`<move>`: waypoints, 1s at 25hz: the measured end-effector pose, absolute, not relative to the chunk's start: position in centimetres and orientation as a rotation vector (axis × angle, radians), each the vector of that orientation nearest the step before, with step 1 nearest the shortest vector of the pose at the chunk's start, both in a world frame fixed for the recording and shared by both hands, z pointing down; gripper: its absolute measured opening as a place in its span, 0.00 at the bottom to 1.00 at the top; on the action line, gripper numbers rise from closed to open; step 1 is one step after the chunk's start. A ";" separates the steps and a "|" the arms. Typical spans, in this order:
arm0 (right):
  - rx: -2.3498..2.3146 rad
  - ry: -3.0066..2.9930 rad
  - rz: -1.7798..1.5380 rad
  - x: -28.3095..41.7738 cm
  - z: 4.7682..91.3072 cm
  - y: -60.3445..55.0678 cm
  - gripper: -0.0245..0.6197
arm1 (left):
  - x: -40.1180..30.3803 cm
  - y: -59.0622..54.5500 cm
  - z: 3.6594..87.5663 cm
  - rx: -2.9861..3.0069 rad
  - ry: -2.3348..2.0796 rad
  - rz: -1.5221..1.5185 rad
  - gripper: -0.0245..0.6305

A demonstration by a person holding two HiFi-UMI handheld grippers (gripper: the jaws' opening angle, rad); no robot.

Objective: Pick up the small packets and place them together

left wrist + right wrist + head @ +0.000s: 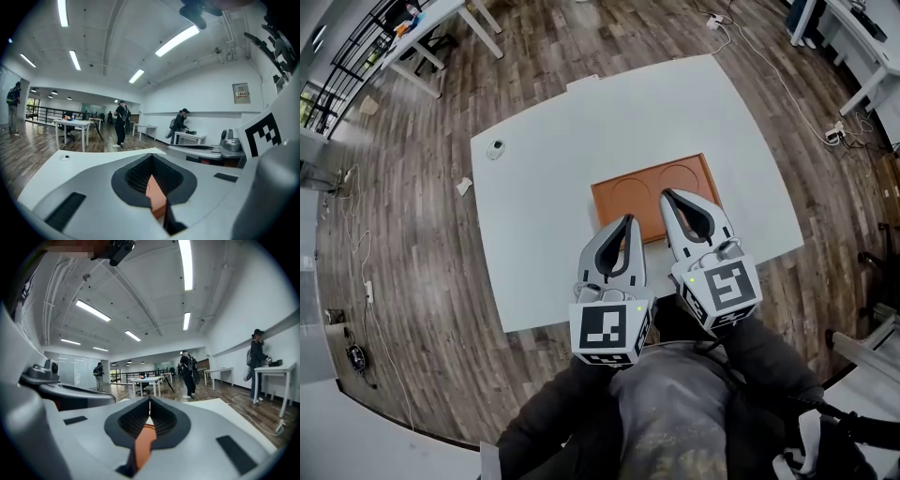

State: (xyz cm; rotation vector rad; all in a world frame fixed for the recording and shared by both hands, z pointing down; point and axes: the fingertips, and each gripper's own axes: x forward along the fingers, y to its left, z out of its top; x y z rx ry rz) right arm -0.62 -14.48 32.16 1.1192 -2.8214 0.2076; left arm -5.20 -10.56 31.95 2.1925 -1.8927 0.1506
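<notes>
No small packets show in any view. An orange tray point(623, 192) with two round recesses lies on the white table point(544, 187), close to its near edge. My left gripper point(627, 220) hovers over the tray's near left corner, its jaws closed together with nothing between them. My right gripper point(667, 195) reaches over the tray's near right part, also shut and empty. In the left gripper view the left gripper point(151, 156) shows a strip of the orange tray point(157, 197) through the jaw hollow. In the right gripper view the right gripper point(149, 400) shows the tray point(143, 444) the same way.
A small round white object point(494, 148) sits near the table's far left corner. A scrap of white point(464, 186) lies on the wooden floor left of the table. Cables run over the floor. Other tables point(72, 124) and several people point(122, 123) stand farther off.
</notes>
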 end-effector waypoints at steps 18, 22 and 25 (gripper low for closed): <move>1.348 -2.712 0.340 0.3 42.9 -5.8 0.05 | -5.0 -3.8 39.9 2.337 -1.741 0.226 0.04; 1.350 -2.727 0.346 0.0 43.1 -5.8 0.05 | -5.0 -3.8 40.2 2.341 -1.743 0.233 0.04; 1.359 -2.718 0.345 0.4 43.4 -6.2 0.05 | -4.9 -4.1 40.1 2.347 -1.749 0.238 0.04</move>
